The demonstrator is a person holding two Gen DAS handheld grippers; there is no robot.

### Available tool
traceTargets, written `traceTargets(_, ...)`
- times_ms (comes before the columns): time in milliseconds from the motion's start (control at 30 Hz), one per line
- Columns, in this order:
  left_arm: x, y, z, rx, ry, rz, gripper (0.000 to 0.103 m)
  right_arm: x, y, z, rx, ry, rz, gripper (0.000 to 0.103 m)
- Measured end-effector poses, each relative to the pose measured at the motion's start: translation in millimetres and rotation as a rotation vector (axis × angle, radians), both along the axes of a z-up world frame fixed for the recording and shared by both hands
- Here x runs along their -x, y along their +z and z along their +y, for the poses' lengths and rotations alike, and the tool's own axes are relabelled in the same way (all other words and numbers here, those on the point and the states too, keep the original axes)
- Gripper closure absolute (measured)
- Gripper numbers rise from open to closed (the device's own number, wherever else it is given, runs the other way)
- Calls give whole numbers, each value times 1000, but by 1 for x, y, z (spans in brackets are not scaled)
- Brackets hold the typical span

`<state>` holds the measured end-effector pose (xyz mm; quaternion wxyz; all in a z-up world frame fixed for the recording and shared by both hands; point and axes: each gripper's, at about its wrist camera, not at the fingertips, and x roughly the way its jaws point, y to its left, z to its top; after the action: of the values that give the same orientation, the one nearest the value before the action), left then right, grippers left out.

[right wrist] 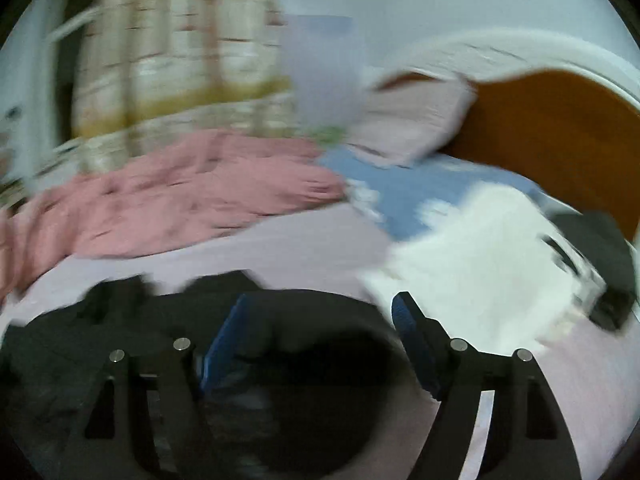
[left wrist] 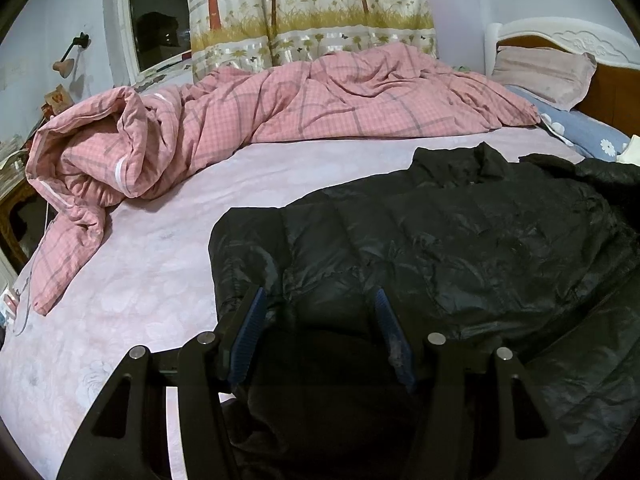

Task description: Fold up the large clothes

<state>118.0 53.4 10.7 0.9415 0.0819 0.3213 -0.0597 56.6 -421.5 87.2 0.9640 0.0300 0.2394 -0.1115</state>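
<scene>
A black puffer jacket [left wrist: 460, 248] lies spread on the pale pink bed sheet [left wrist: 160, 272], collar toward the far side. My left gripper [left wrist: 322, 312] hovers low over the jacket's near left part with its blue-padded jaws partway apart. A dark bulge of jacket fills the gap behind the tips, and I cannot tell whether the pads press on it. The right wrist view is motion-blurred. There my right gripper [right wrist: 320, 320] stands wide open above the jacket [right wrist: 120, 328], gripping nothing.
A crumpled pink checked quilt [left wrist: 280, 108] takes up the far side of the bed. A blue flowered pillow [left wrist: 588, 132] and a pink pillow [left wrist: 544, 72] lean by the wooden headboard [right wrist: 560, 140]. White cloth [right wrist: 480, 260] lies right of the jacket. Curtains [left wrist: 312, 12] hang behind.
</scene>
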Motion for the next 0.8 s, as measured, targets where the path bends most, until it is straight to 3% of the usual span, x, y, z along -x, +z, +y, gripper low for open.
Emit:
traceTargets(67,0,0,0,-1,-1,-1,47,-8,-4,23,67,107,36,26)
traceTargets(167,0,0,0,-1,0,2,47,-42,-28,54,201,162,216,26)
traceTargets(233,-1,0,0,-1,-1,3,47,-73,-53,60,264,110,340,26)
traceTargets(333,-1,-1,0,4,-4,3,47,-98,-81,55,407,-22,426,28)
traceTargets(400,-2,-1,0,8,-4,5,47,-105,-87,51,439,-48,438,49)
traceTargets(433,-2,-2,-1,7,-2,4,47,-105,-88,47,427,-40,440,79)
traceTargets(467,-1,-1,0,5,-1,-1,47,-104,-87,43,389,-31,432,93)
traceTargets(500,0,0,-1,3,0,-11,47,-102,-82,41,349,-23,406,96)
traceTargets(633,10,14,-3,21,-18,-74,47,-62,-35,48,246,71,199,97)
traceTargets(800,26,30,-9,53,-71,-129,47,-11,28,73,125,289,-34,97)
